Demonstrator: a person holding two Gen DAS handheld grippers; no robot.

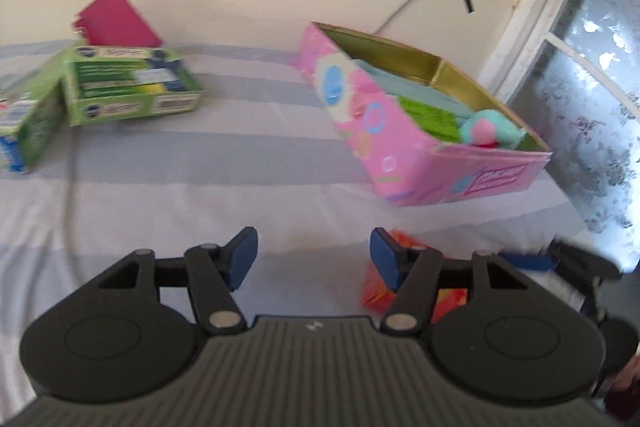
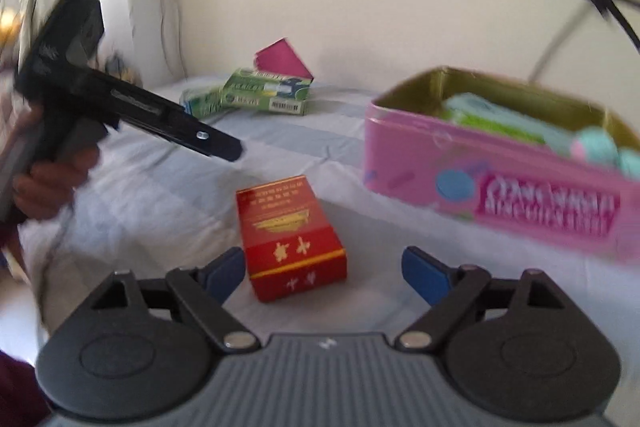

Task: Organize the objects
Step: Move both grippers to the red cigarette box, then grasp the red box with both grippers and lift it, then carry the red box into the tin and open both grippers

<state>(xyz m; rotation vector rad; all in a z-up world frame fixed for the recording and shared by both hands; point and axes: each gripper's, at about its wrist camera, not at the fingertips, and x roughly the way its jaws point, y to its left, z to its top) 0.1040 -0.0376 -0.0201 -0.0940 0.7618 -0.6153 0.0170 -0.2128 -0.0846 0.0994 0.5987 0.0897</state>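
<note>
While both grippers sit with their blue pads wide apart and hold nothing, a small red box [image 2: 292,239] lies flat on the striped cloth [image 2: 160,187] just in front of the right gripper [image 2: 323,269]. The red box has gold writing on its top and a thin gold line near its front end. It lies between that gripper's two fingers but a bit ahead of them, and nothing touches it. In the left wrist view only a blurry orange-red bit of it [image 1: 374,291] peeks out behind the right finger of the left gripper [image 1: 314,255].

Near the red box, off to the right, stands a pink tin [image 2: 500,179] with no lid on it. It is gold inside and has round blue and white spots and some white writing on its sides. Inside it are a pale blue thing, a green thing and a soft ball [image 1: 490,133] that is blue-green and pink.

Far back by the wall lie two green boxes [image 1: 132,89], touching each other, with a dark pink card [image 1: 118,19] leaning up behind them.
</note>
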